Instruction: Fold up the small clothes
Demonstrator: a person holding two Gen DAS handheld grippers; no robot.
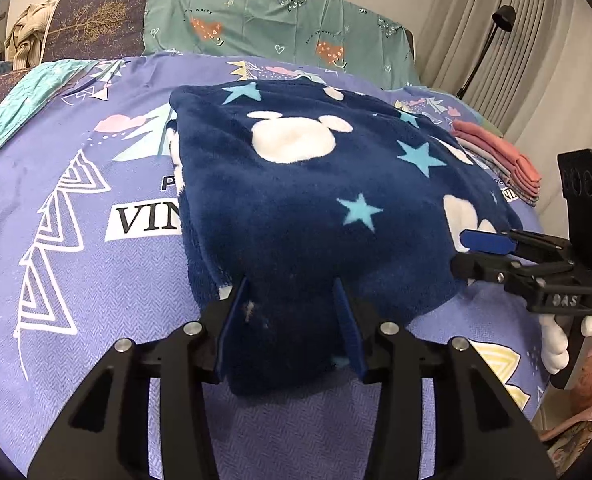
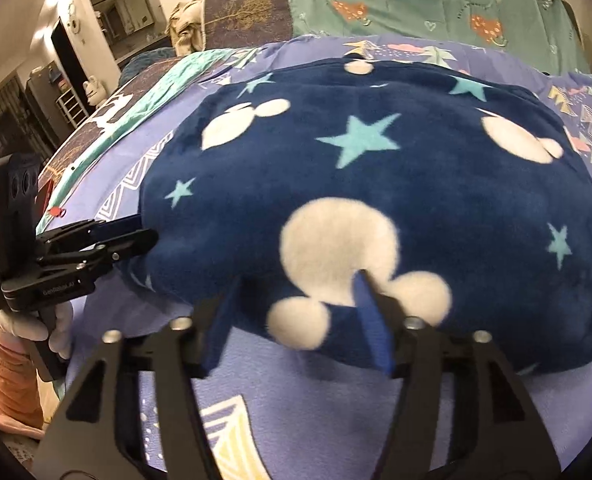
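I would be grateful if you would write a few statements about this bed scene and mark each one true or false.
1. The navy fleece garment has stars and white mouse-head shapes. True.
2. It lies on a bare wooden floor. False: it lies on a purple printed bedsheet.
3. A stack of folded pink clothes sits on the bed beside it. True.
4. The left gripper is far from the garment. False: the garment's near edge lies between its fingers.

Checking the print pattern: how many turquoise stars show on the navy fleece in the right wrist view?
5 on the navy fleece: one star upper left, one centre, one upper right, one near the left edge, one far right. Folds may hide more.
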